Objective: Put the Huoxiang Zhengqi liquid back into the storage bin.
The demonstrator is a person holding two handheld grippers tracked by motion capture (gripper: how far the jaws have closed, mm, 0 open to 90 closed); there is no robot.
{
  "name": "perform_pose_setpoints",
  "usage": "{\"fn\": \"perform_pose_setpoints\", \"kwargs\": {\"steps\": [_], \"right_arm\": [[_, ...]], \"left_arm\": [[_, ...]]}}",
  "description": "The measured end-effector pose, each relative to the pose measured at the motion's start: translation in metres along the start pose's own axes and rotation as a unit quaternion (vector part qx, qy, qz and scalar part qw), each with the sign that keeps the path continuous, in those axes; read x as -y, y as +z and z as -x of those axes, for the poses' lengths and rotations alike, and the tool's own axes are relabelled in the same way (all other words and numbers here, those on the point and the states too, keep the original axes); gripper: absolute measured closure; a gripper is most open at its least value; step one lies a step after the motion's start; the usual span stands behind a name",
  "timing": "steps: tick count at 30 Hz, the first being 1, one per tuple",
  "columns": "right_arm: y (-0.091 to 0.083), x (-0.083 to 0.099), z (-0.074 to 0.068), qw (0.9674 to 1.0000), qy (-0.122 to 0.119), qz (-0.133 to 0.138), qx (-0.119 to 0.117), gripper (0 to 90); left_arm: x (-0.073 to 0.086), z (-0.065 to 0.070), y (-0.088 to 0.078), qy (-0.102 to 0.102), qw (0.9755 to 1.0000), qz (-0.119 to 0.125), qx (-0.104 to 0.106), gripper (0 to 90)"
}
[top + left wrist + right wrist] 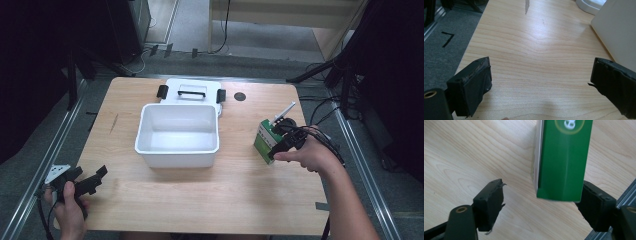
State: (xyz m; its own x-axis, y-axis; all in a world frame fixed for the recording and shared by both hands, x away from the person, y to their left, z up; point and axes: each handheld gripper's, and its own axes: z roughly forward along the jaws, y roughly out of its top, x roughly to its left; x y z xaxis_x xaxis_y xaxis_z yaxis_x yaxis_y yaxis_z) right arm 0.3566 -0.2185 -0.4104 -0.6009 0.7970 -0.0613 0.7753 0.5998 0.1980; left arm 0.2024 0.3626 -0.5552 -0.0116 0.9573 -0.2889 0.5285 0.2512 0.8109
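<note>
A green and white carton (263,141) stands upright on the wooden table (210,190), right of an open white bin (177,159). My right gripper (281,142) is open around the carton. In the right gripper view the carton (562,160) sits between the jaws of that gripper (541,192), close against the right one, with a clear gap to the left one. My left gripper (95,177) is held open near the table's front left corner. In the left gripper view its jaws (540,66) stand wide apart over bare wood.
The bin's white lid (192,92) with a black handle and clips lies flat behind it. A small black disc (240,96) lies at the back of the table. The bin's wall (619,30) is close on the left gripper's right. Metal rails (55,145) run along both table sides.
</note>
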Motion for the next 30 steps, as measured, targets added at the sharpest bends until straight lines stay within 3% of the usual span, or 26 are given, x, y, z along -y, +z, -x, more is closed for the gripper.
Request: {"fn": "perform_pose_setpoints", "kwargs": {"steps": [11,24,30], "right_arm": [[0.001,-0.018,0.001,0.9999,0.007,0.008,-0.012,36.8],[0.001,-0.033,0.003,0.9995,0.016,0.008,-0.027,41.8],[0.001,-0.041,0.004,0.9996,0.020,0.006,-0.018,45.3]], "left_arm": [[0.000,0.000,0.000,0.000,1.0000,-0.001,0.002,4.1],[0.000,0.000,0.000,0.000,1.0000,-0.002,0.002,4.1],[0.000,0.000,0.000,0.002,1.0000,-0.004,0.003,4.1]]}}
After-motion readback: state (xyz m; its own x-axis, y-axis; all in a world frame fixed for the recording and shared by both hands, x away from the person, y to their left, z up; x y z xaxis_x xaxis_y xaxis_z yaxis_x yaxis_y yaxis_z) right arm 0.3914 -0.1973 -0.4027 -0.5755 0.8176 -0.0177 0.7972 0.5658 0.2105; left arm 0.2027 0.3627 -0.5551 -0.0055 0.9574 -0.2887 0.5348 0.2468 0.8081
